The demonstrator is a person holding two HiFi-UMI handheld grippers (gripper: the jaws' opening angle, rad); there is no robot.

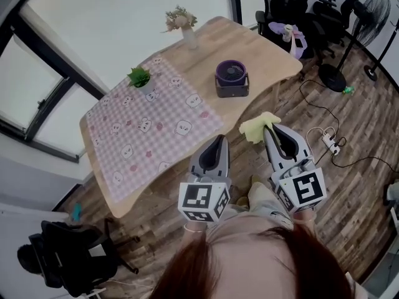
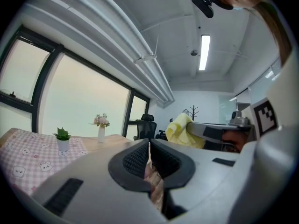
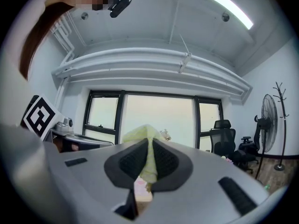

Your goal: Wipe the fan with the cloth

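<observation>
My right gripper (image 1: 270, 129) is clamped on the yellow cloth (image 1: 254, 127), and my left gripper (image 1: 219, 139) is closed tight with nothing in it. The purple fan (image 1: 231, 77) sits on the table (image 1: 262, 50), well ahead of both.

path to fan (image 1: 231, 78): open | vase (image 1: 189, 37), plant (image 1: 139, 78): well aside

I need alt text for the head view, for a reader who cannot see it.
The right gripper holds a yellow cloth; the left gripper is shut and empty. Ahead, a small purple fan stands on a wooden table.
</observation>
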